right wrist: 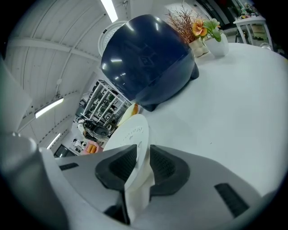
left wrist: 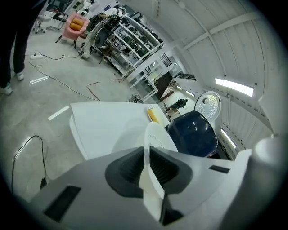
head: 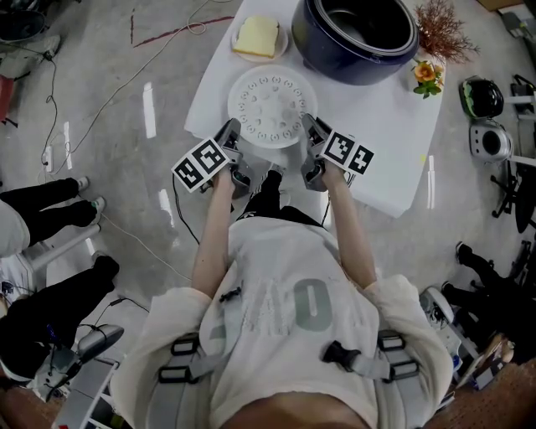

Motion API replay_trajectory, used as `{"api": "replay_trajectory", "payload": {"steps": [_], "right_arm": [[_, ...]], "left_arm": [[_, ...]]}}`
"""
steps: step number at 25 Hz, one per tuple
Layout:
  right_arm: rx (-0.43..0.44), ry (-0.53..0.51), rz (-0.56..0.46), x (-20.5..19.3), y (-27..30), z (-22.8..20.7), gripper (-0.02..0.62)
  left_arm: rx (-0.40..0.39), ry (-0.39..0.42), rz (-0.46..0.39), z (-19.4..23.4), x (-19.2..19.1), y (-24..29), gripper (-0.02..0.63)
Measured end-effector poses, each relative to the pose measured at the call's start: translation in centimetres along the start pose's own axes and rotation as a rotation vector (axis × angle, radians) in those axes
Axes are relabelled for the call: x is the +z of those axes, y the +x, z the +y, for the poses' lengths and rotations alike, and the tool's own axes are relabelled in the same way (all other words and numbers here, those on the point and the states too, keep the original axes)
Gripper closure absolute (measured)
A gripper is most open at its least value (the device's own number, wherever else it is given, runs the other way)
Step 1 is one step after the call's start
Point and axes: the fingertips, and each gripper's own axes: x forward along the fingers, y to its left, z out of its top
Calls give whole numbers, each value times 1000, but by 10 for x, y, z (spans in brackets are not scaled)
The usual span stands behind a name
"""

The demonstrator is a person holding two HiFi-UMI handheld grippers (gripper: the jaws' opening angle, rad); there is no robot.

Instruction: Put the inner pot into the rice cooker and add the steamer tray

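Two claws grip the white steamer tray (head: 272, 107) by opposite rims, the left claw (head: 232, 134) and the right claw (head: 311, 130) each pinched narrow on its thin edge, near the front edge of the bench (head: 385, 134). The rice cooker (head: 356, 38) stands open at the far edge, and the inner pot (head: 360, 17) looks to be seated inside it. To do this well, raise both sides together and keep the tray level. Carry it over the pot's mouth, lower it centred, and let go with both claws at once.
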Motion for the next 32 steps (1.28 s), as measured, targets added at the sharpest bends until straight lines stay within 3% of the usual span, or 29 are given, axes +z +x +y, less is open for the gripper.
{"api": "replay_trajectory", "payload": {"steps": [13,24,32], "right_arm": [[15,-113,-34,24,-8,29,503],[95,-376,-186,95,-35,113,503],[149,-487,-332,165,-65,171,502]], "left_arm": [[-57,49,-30,-28,27,-9,557],[-160,126,-171,-94,87,-36,556],[-264,221,-273,-172,140,-46,555]]}}
